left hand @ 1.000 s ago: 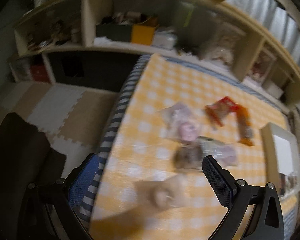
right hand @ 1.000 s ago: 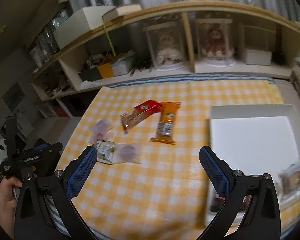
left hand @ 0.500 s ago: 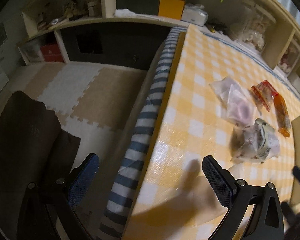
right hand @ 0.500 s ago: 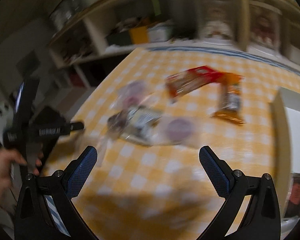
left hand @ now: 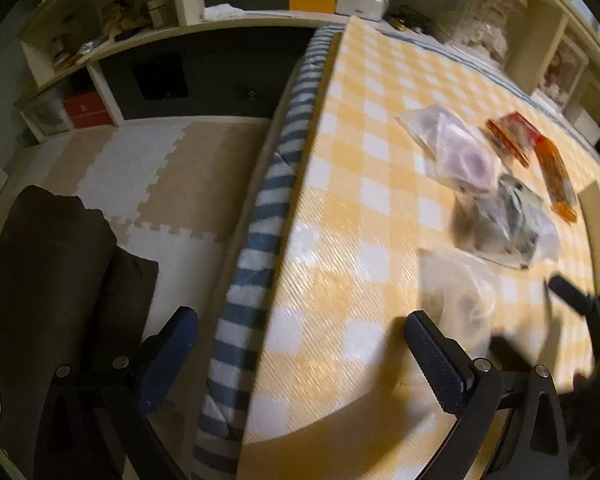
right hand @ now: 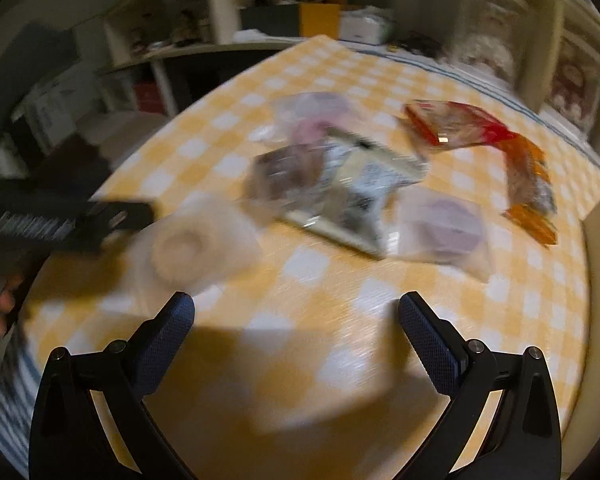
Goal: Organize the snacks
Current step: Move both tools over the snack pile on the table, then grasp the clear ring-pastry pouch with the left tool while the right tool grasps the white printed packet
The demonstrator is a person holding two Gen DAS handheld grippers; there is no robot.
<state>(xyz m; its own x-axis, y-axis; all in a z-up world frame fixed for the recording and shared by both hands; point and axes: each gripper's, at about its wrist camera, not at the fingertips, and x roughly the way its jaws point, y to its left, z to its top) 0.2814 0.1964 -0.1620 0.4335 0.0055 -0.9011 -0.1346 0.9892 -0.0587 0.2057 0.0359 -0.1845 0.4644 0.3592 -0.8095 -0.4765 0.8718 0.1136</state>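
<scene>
Yellow-and-white checked tablecloth [left hand: 340,216] over blue-striped under-cloth [left hand: 260,216]; beige and white foam puzzle floor mats [left hand: 148,184]; cream open shelving unit [left hand: 188,12] along back wall, cluttered; dark brown chair [left hand: 48,272] near left; dim light

Dim, warm light; right wrist view smears with motion blur, fisheye edges go black, shadows pool along the bottom.

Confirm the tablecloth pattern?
Yellow-and-white checks on the tablecloth, with a blue-and-white striped cloth hanging under it at the edge. Left wrist view shows it best.
</scene>
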